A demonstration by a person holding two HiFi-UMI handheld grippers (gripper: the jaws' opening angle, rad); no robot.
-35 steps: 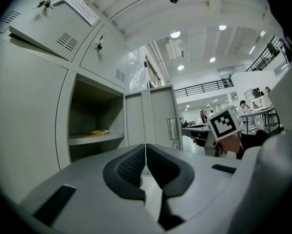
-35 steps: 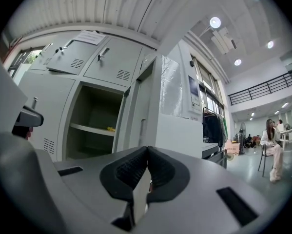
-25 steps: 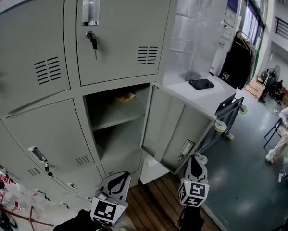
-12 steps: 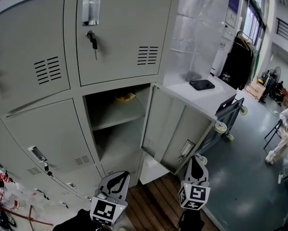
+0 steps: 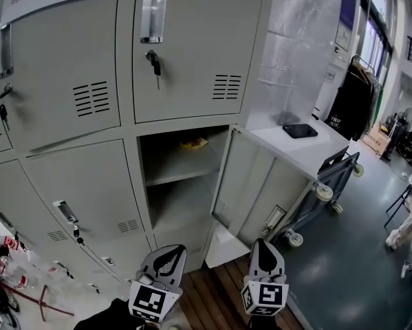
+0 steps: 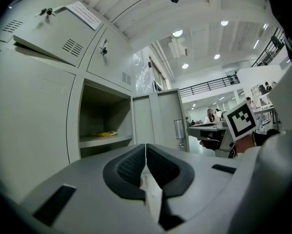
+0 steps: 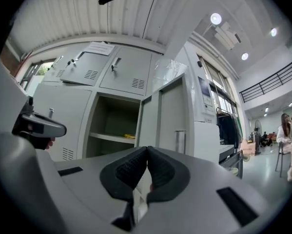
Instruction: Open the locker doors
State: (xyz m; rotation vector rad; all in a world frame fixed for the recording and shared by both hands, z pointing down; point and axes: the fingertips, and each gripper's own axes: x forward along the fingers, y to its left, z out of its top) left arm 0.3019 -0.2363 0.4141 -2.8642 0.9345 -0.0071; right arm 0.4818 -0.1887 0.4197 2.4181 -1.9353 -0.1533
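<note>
Well, both my claws hang low in front of the open locker (image 5: 181, 184), and each is closed on nothing. My left claw (image 5: 170, 250) sits below the locker and a little to its left. In the left gripper view its dark pads (image 6: 131, 167) are pressed together with no gap, and the locker stands straight ahead of them. My right claw (image 5: 263, 243) sits below the locker's swung-out door (image 5: 250, 184), apart from it and touching nothing. In the right gripper view its pads (image 7: 131, 167) also meet tip to tip.

That door stands wide, hinged on the locker's right side, with a handle (image 5: 274, 218) near its free edge. Inside the locker a shelf (image 5: 185, 172) splits the space, and something yellow (image 5: 192, 143) lies on it toward the back. Directly above the locker, a closed upper door (image 5: 192, 53) has a key (image 5: 153, 60) hanging in its lock. Left of the locker is a second closed door (image 5: 78, 198). Right of the locker, beyond the open door, a flat black thing (image 5: 300, 130) lies on a white worktop (image 5: 281, 150), and a wheeled cart (image 5: 333, 177) stands beside it. Wood flooring (image 5: 212, 291) lies under my claws, below the locker.
</note>
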